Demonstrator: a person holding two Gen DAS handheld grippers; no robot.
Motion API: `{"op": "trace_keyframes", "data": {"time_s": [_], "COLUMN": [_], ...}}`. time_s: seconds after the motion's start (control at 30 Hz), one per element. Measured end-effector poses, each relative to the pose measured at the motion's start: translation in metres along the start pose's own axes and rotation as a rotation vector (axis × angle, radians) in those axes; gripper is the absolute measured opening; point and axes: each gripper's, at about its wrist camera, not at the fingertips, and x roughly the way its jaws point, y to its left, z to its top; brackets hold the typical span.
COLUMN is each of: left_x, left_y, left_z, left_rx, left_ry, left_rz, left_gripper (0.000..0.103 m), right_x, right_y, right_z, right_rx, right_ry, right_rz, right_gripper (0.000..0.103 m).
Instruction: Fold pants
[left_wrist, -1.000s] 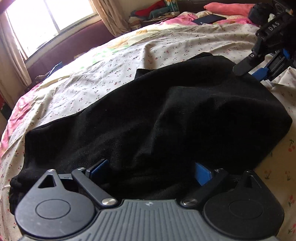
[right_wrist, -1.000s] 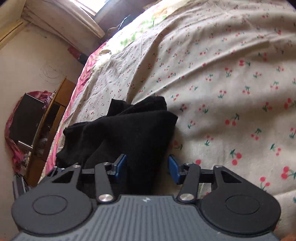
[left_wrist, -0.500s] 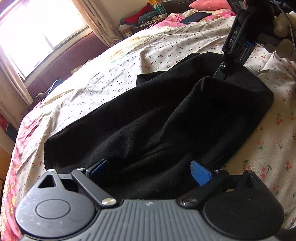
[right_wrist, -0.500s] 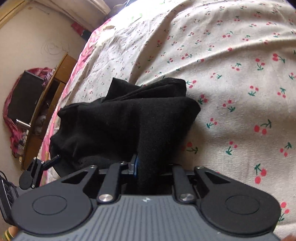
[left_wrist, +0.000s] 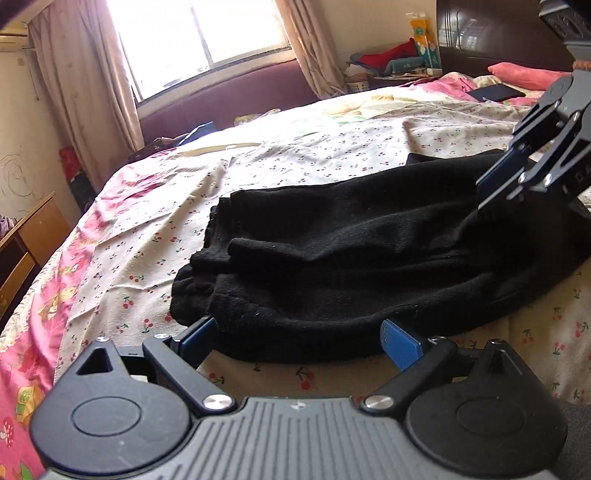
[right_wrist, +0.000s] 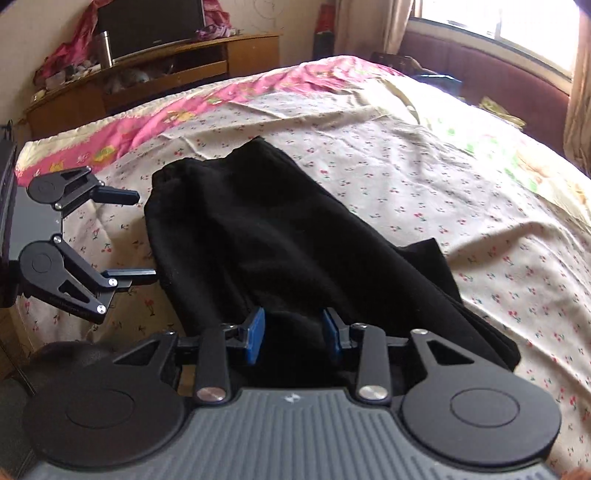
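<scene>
The black pants (left_wrist: 354, 258) lie in a folded, rumpled bundle on the cherry-print bedsheet (left_wrist: 295, 166). My left gripper (left_wrist: 299, 338) is open at the bundle's near edge, one blue pad on each side of the hem, not pressing it. Seen from the right wrist, the left gripper (right_wrist: 136, 236) stands just off the pants' (right_wrist: 266, 236) left end. My right gripper (right_wrist: 294, 332) sits over the other end; its jaws are opening with a hump of black fabric between the pads. In the left wrist view the right gripper (left_wrist: 495, 184) dips onto the pants at the far right.
A window with curtains (left_wrist: 199, 40) and a maroon bench run behind the bed. A wooden cabinet (right_wrist: 155, 62) with a dark screen stands past the bed's foot. Pink pillows (left_wrist: 524, 70) and a dark tablet lie near the headboard. Bare sheet spreads around the pants.
The right gripper closed on the pants' end, carried it and rolled; its pads now stand apart. The left gripper backed off, so the bundle lies beyond its pads and looks shorter.
</scene>
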Motion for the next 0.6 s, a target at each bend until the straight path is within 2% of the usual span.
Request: {"op": "trace_keyframes", "data": {"time_s": [0.07,0.13,0.2,0.3,0.33,0.37,0.4,0.47,0.53,0.6], "left_x": [-0.004,-0.001,0.01,0.036,0.042,0.047,0.049,0.047,0.047,0.05], "left_y": [0.009,0.02,0.031,0.042,0.042,0.041,0.039,0.035,0.03,0.028], "left_z": [0.001,0.01,0.018,0.028,0.03,0.033,0.035,0.039,0.042,0.044], "left_rx": [-0.013,-0.039,-0.068,-0.097,-0.093,-0.08,-0.065,-0.032,0.01,0.034], "left_ry": [-0.02,-0.046,-0.066,-0.067,-0.065,-0.061,-0.063,-0.069,-0.059,-0.045], "left_rz": [0.009,0.016,-0.001,-0.021,-0.022,-0.023,-0.03,-0.059,-0.062,-0.06], "left_gripper": [0.103,0.103,0.103,0.103,0.103,0.103,0.103,0.099,0.091,0.091], "right_x": [0.028,0.042,0.054,0.06,0.058,0.057,0.056,0.054,0.053,0.051], "right_y": [0.008,0.013,0.015,0.006,0.005,0.005,0.005,0.004,0.005,0.004], "right_z": [0.006,0.006,0.001,-0.004,-0.003,-0.002,-0.002,0.0,0.002,0.003], "right_rx": [-0.008,-0.037,-0.096,-0.042,-0.03,-0.021,-0.01,0.015,0.025,0.043], "right_ry": [0.024,0.02,0.052,0.073,0.071,0.066,0.065,0.068,0.063,0.049], "right_rz": [0.026,0.008,-0.049,-0.047,-0.047,-0.045,-0.042,-0.024,-0.012,0.0], "right_gripper": [0.032,0.033,0.034,0.034,0.026,0.011,0.007,0.004,0.004,0.004]}}
